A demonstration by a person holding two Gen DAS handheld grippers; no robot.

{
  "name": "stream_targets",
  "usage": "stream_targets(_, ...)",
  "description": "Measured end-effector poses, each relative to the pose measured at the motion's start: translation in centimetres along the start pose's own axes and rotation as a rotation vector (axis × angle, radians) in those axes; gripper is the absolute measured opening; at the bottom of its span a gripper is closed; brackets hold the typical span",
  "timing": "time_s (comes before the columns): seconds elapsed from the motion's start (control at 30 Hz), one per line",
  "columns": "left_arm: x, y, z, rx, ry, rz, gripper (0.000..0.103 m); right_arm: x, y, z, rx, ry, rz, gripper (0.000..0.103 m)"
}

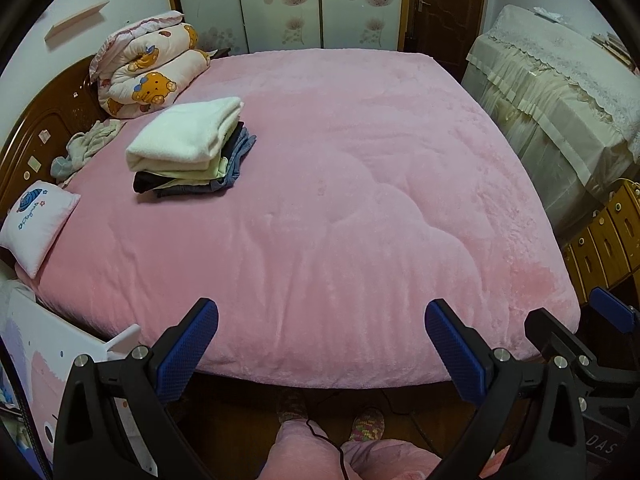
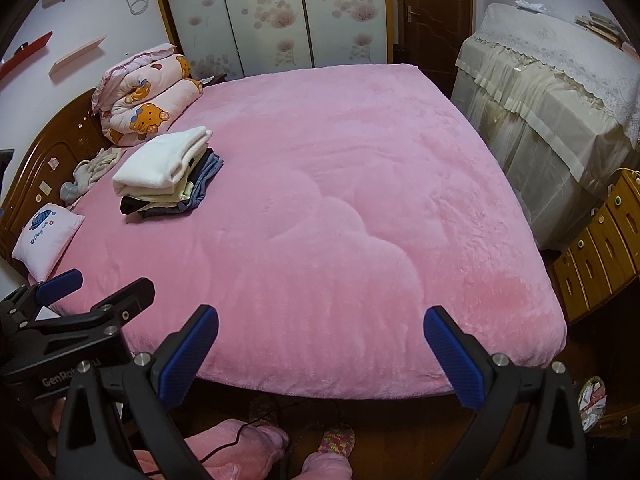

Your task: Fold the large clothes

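Left wrist view: the bed [image 1: 340, 168] fills most of the frame, covered by a smooth pink blanket with no garment spread on its open middle. A rolled cartoon quilt [image 1: 148, 68] sits in the upper left against the wooden headboard [image 1: 44, 128]. Just below it, left of centre, lies a stack of folded clothes [image 1: 192, 152], a white piece on top and darker ones beneath. Further left, by the headboard, is a small crumpled heap of light clothes [image 1: 86, 148], apparently the only loose clothing in view, and a small white pillow [image 1: 38, 224] rests at the left edge.

The left claw [image 1: 322, 344] hangs at the bottom of the frame over the near edge of the bed, its blue pads spread wide and holding nothing. In the right wrist view the right claw [image 2: 321, 344] is likewise wide apart and empty, with the left one visible beside it at lower left.

Judging from this, the step in hand is fetching the next garment, probably from the crumpled heap. To do it well, each claw should take one layer at a shoulder or hem corner, lift the piece clear of the stack, and lay it flat on the bare middle of the bed before any fold. Reaching past the stack risks knocking it, so approaching from its near side seems safer.
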State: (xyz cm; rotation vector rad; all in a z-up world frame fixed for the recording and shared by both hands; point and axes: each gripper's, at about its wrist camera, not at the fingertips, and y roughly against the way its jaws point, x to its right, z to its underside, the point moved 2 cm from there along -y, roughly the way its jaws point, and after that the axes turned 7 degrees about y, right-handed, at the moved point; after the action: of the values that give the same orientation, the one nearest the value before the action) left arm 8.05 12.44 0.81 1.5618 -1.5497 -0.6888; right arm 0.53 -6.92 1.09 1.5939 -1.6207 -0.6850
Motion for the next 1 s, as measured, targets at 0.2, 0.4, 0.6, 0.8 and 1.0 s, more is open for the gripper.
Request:
stream_targets(0.2,-0.1,0.0,0.1,-0.001,0.003,0.001,0.102,-0.2,0.0,0.0,-0.001,0.001,0.001,0.103)
stream_targets(0.4,0.3,0.2,0.4,0.000,0.008,0.002,0.102,-0.1,0.0,0.1,-0.002,0.000,0.006,0.103)
stream_targets(0.6,0.7,0.5,0.6,0.010,0.003,-0.003,0.102,0.3,0.1,0.3,0.003,-0.004,0.012,0.103)
stream_targets(0.8,0.9,0.7,0.9,0.014,0.003,-0.006,0.102,0.5,0.2,0.5,0.000,-0.010,0.015,0.103)
stream_targets(1.0,1.0,0.8,1.0,0.015,0.004,-0.009,0.102,0.7,0.2,0.5,-0.004,-0.011,0.016,0.103)
